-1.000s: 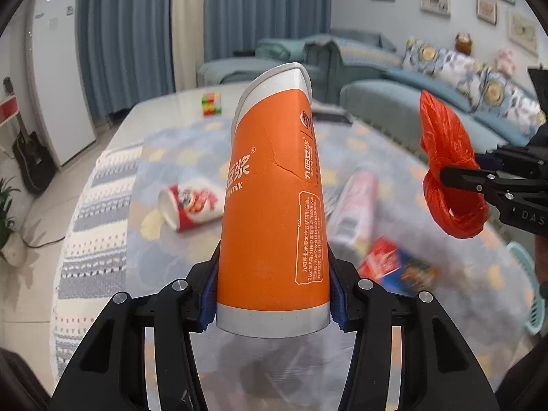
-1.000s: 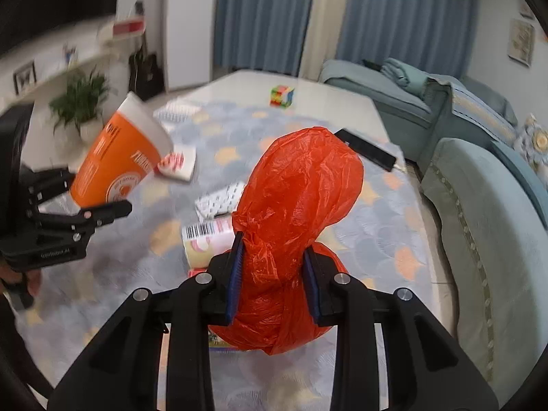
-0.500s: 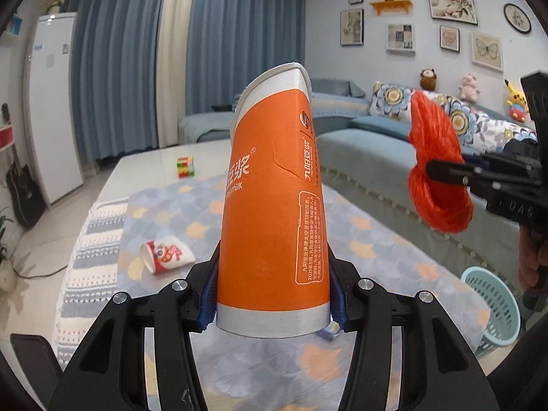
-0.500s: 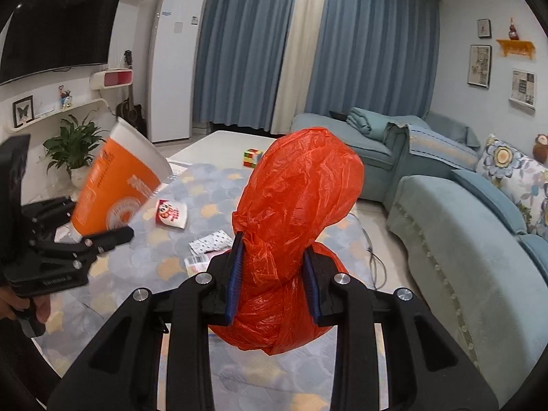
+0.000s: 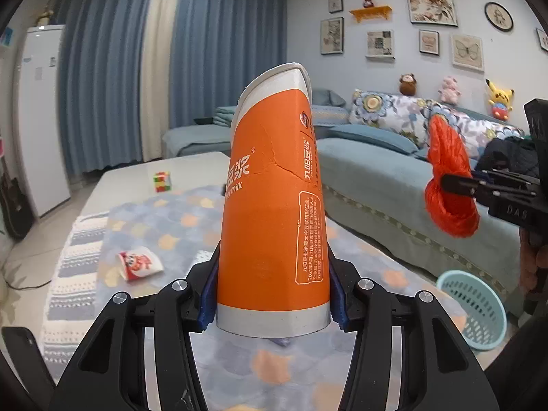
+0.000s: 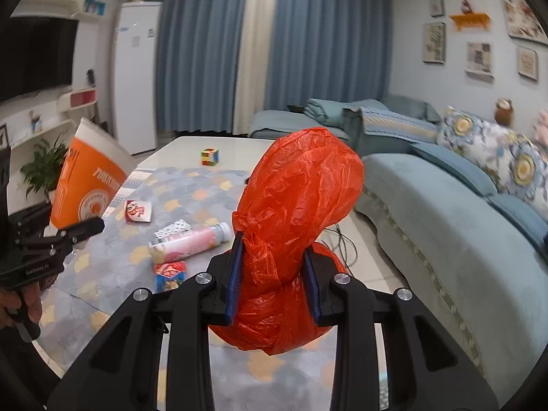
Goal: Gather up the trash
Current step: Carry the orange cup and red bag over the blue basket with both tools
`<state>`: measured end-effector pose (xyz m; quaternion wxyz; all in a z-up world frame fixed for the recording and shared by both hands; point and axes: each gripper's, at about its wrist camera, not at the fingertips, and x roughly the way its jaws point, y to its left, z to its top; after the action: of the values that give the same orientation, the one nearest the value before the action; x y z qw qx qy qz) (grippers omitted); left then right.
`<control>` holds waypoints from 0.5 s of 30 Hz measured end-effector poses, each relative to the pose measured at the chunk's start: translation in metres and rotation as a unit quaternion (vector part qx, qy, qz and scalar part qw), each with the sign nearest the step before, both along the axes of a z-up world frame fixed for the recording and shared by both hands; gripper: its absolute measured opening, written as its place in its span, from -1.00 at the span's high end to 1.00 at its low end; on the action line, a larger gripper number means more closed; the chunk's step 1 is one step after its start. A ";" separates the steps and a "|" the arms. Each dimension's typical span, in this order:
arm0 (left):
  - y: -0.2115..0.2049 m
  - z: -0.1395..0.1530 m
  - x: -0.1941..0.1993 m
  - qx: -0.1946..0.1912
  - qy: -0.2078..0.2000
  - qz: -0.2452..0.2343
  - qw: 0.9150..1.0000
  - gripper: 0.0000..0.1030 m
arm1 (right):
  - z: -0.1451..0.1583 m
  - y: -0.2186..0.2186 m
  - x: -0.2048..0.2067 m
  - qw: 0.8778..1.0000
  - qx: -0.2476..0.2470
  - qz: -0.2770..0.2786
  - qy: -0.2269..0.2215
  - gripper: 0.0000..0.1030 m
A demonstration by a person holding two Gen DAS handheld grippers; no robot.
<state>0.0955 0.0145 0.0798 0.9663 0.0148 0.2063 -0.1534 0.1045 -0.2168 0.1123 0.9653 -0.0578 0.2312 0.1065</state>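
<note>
My left gripper point(image 5: 272, 294) is shut on a tall orange paper cup point(image 5: 272, 205), held upright above the table; the cup also shows at the left of the right wrist view point(image 6: 89, 188). My right gripper point(image 6: 274, 274) is shut on a crumpled red plastic bag point(image 6: 294, 212), held above the table's right edge; the bag shows at the right of the left wrist view point(image 5: 448, 178). On the patterned tablecloth point(image 6: 191, 191) lie a flattened red-white cup point(image 5: 140, 262), a pink bottle point(image 6: 191, 239), a small red-blue carton point(image 6: 169, 274) and a patterned wrapper point(image 6: 173, 227).
A light blue basket point(image 5: 474, 311) stands on the floor right of the table, below the red bag. A colour cube point(image 6: 209, 156) sits at the table's far end. A blue sofa point(image 6: 445, 212) runs along the right. A cable point(image 6: 342, 243) lies on the floor.
Both grippers have risen and tilted up from the table, so more of the room shows. Each keeps its hold. The basket has come into the left wrist view.
</note>
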 end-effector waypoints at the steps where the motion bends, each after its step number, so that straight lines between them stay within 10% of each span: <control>1: -0.003 -0.001 -0.001 0.002 0.000 -0.003 1.000 0.05 | 0.000 -0.005 -0.003 1.000 0.004 -0.004 0.002 0.46; 15: -0.068 -0.008 -0.023 -0.003 0.004 -0.063 0.998 0.05 | -0.015 -0.105 -0.064 0.995 0.047 -0.090 0.000 0.46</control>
<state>0.0728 -0.0533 0.0721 0.9539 0.0243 0.2088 -0.2142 0.0405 -0.3213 0.0974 0.9727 0.0088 0.2300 0.0298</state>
